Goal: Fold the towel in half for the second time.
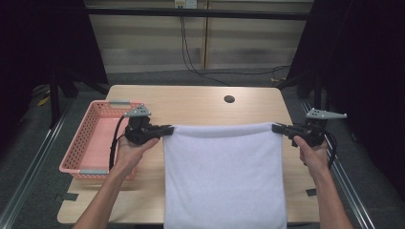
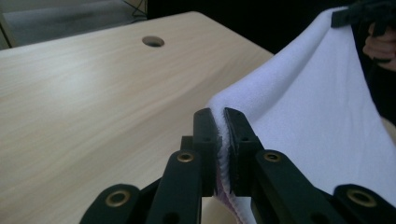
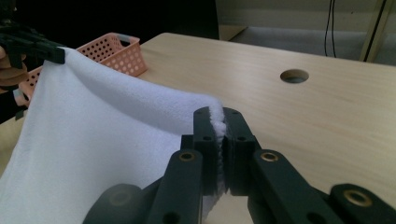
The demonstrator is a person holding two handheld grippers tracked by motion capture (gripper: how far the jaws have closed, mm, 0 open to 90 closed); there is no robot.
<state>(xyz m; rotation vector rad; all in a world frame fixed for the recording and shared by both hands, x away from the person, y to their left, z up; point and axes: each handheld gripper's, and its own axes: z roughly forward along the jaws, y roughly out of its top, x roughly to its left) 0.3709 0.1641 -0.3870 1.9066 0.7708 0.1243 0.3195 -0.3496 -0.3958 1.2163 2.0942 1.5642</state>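
We've got the white towel (image 1: 224, 176) stretched between both grippers, hanging like a sheet over the wooden table (image 1: 200, 107).

Left gripper (image 1: 168, 130): at 9 o'clock of the towel in the high view, jaws pinched narrow on the towel's top left corner. In the left gripper view we see the left gripper (image 2: 220, 122) with the towel (image 2: 308, 116) edge squeezed between the two black jaws, fabric bulging out just above them. The right gripper (image 2: 343, 17) sits at 1 o'clock there, clamped on the far corner.

Right gripper (image 1: 277, 127): at 3 o'clock of the towel's top edge, also clamped narrow on the top right corner. In the right gripper view we see the right gripper (image 3: 219, 120) with a fluffy sliver of towel (image 3: 93, 144) caught between the jaws; the left gripper (image 3: 53, 53) shows at 10 o'clock holding the other corner.

The top edge runs taut and nearly level between the two grips. The lower end of the towel runs out of frame at 6 o'clock in the high view.

Pink basket (image 1: 81, 143) sits on the table's left edge, at 9 o'clock, just beside the left hand (image 1: 133, 148). Cable hole (image 1: 229, 99) at 12 o'clock of the towel, well apart from it.
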